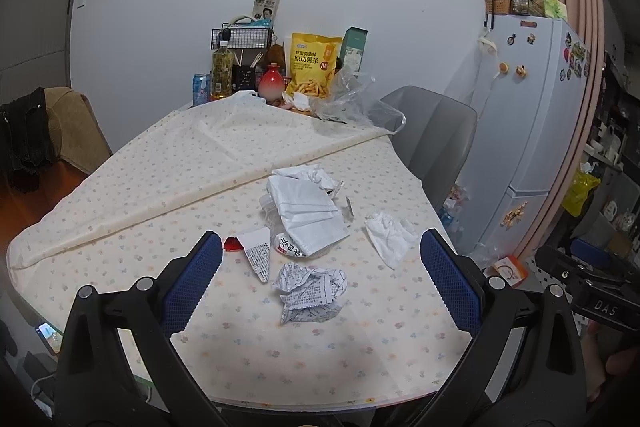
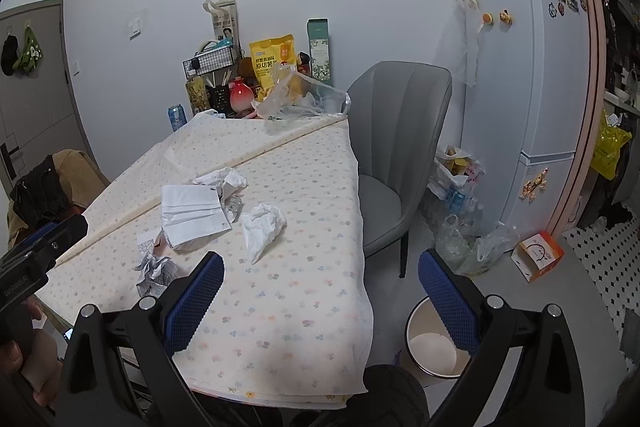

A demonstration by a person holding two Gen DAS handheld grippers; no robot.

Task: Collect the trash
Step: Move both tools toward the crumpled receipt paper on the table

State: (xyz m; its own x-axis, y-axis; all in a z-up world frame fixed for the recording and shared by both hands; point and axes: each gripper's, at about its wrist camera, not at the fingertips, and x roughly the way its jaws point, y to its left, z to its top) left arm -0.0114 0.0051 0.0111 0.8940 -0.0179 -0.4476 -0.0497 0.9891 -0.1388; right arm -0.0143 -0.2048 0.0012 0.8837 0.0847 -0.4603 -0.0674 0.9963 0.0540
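While both tongs hang wide and empty, the trash lies mid-table: crumpled paper (image 1: 310,291) straight ahead of the left gripper (image 1: 320,281) — the nearer one — and left of the right gripper (image 2: 320,291); the bin (image 2: 434,347) stands off the table's right edge.

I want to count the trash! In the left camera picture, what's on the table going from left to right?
Triangle wrapper → crumpled printed paper → white tissue. The pile behind overlaps too much to place.
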